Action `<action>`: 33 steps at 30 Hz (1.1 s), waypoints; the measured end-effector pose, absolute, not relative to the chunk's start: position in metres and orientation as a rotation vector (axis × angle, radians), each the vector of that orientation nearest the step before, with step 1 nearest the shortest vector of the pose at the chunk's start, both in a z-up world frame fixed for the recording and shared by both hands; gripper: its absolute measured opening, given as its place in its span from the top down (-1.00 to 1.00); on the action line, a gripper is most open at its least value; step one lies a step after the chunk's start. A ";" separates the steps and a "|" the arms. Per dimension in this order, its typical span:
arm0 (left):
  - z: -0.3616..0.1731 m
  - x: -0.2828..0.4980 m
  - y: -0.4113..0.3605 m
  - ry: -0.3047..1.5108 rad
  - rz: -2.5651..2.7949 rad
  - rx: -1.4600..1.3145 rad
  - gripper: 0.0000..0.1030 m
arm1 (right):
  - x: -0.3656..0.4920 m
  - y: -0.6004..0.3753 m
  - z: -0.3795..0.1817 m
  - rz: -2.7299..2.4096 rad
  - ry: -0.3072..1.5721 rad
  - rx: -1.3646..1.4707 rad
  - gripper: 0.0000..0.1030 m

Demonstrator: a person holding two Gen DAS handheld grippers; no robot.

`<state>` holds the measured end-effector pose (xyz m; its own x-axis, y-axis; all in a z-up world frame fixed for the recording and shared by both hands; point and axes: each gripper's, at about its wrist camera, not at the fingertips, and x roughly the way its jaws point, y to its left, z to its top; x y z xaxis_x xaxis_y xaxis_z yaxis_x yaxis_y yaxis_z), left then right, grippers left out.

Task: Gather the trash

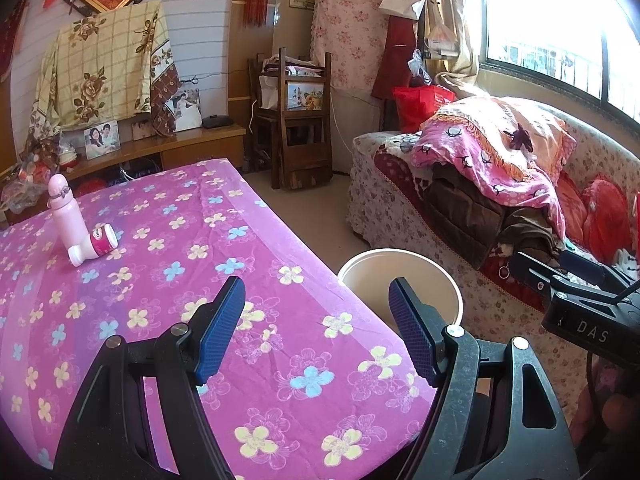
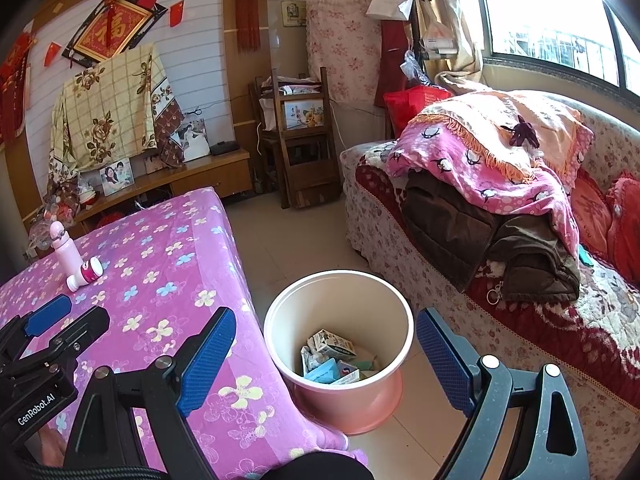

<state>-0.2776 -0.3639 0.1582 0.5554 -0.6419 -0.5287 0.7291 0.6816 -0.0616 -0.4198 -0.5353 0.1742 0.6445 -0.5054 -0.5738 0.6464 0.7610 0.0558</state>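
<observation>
Standing on the tiled floor beside the flowered table [image 2: 168, 280], the pink bin [image 2: 340, 396] holds crumpled cartons [image 2: 332, 350], probably medicine boxes; left gripper [image 1: 316, 320] and right gripper [image 2: 324, 356] both gape, empty.

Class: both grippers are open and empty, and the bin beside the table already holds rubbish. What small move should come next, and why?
Probably reach the left gripper toward the small pink-and-white bottle lying beside the upright pink bottle on the table. It looks like the only loose item left there, and the bin stands ready.
</observation>
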 end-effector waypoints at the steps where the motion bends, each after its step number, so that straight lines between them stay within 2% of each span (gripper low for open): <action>1: 0.158 -0.278 -0.364 0.549 -0.814 0.175 -0.43 | -0.420 -0.536 0.174 -0.664 0.569 0.269 -0.75; 33: 0.149 -0.277 -0.369 0.576 -0.832 0.186 -0.43 | -0.420 -0.539 0.166 -0.671 0.594 0.283 -0.76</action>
<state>-0.2773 -0.3688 0.1486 0.5321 -0.6434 -0.5503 0.7416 0.6678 -0.0637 -0.4204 -0.5391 0.1661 0.6268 -0.4986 -0.5988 0.6547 0.7536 0.0579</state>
